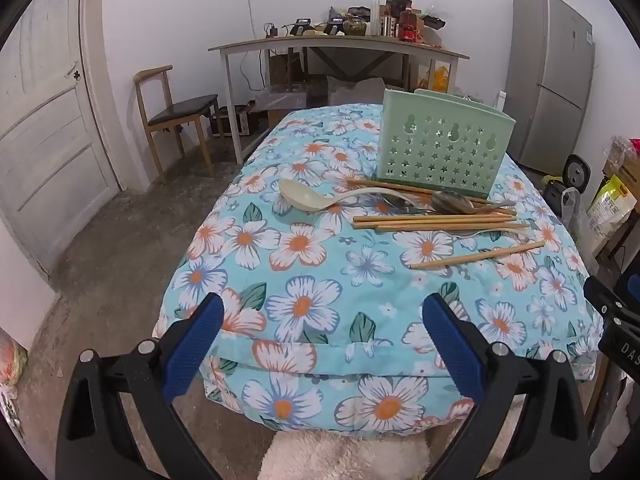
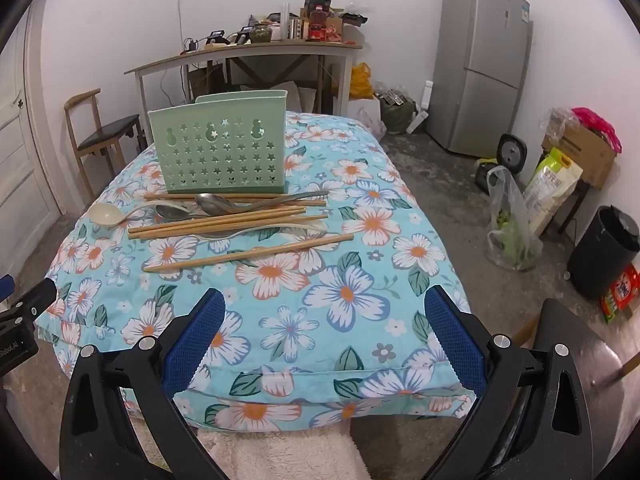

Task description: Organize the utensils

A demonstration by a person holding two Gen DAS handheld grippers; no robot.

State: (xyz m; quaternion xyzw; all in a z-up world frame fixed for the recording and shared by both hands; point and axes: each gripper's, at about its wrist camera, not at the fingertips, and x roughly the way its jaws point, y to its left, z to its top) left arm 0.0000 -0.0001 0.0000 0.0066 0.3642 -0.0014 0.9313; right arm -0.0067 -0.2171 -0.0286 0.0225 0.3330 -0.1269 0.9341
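Note:
A pale green perforated utensil holder [image 1: 440,148] [image 2: 220,148] stands upright on the flowered cloth [image 1: 320,272] [image 2: 340,272]. In front of it lies a loose pile: several wooden chopsticks [image 1: 436,222] [image 2: 224,222], a cream ladle [image 1: 304,196] [image 2: 106,214], metal spoons [image 1: 452,202] [image 2: 216,202]. One chopstick [image 1: 476,256] [image 2: 248,254] lies apart, nearest me. My left gripper [image 1: 322,316] hovers open over the cloth's near edge, nothing between its blue pads. My right gripper [image 2: 324,312] is likewise open and holds nothing, short of the pile.
Behind the covered table stand a cluttered desk [image 1: 336,44] [image 2: 248,50], a wooden chair [image 1: 176,116] [image 2: 100,132] at left and a grey fridge [image 1: 552,80] [image 2: 480,64] at right. Bags, boxes and a black bin [image 2: 604,252] sit on the floor to the right.

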